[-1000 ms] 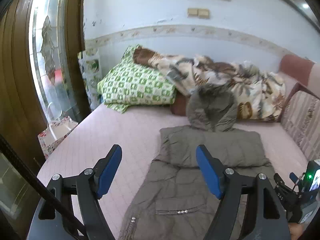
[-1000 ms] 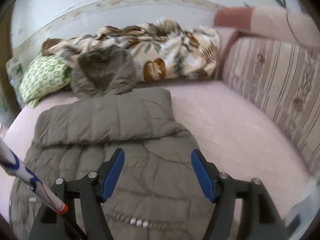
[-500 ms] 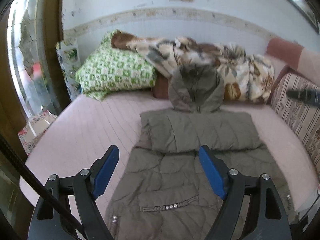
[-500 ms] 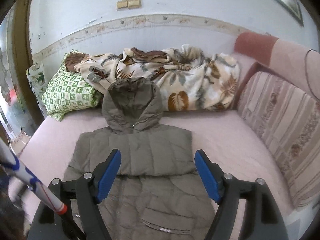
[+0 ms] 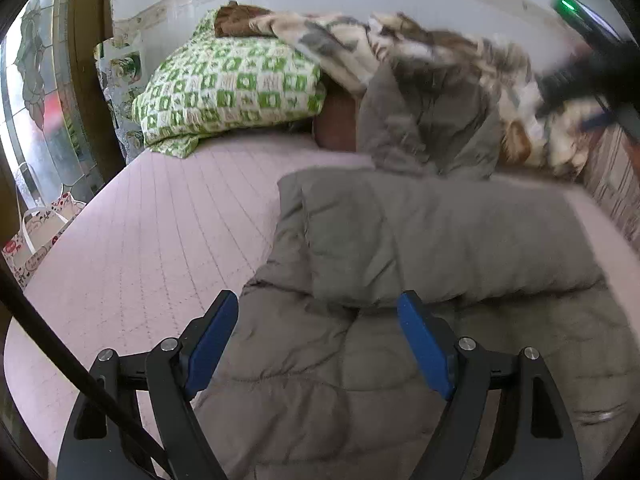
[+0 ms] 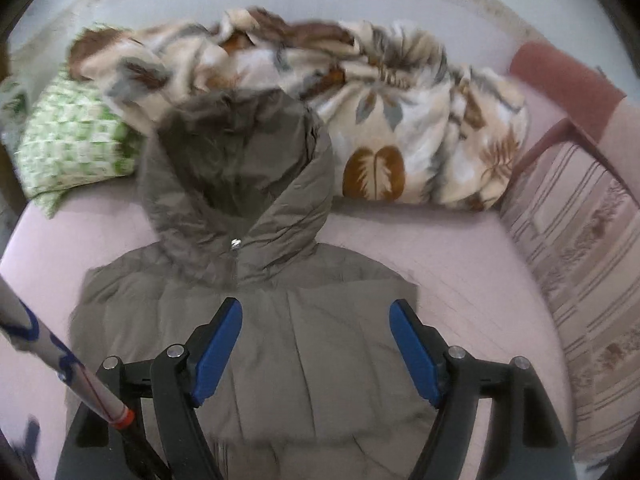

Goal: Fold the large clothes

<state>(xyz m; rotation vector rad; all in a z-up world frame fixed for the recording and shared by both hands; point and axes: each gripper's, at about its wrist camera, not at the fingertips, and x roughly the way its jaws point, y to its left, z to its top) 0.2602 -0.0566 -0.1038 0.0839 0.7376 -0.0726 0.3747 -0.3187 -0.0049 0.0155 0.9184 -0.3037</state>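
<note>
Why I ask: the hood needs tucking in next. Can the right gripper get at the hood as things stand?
Probably yes. The right gripper is open and empty above the jacket, and the hood lies straight ahead with nothing between them.

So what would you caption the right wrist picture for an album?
Open blue fingers of the right gripper hover above a grey hooded puffer coat spread on a pink bed.
</note>
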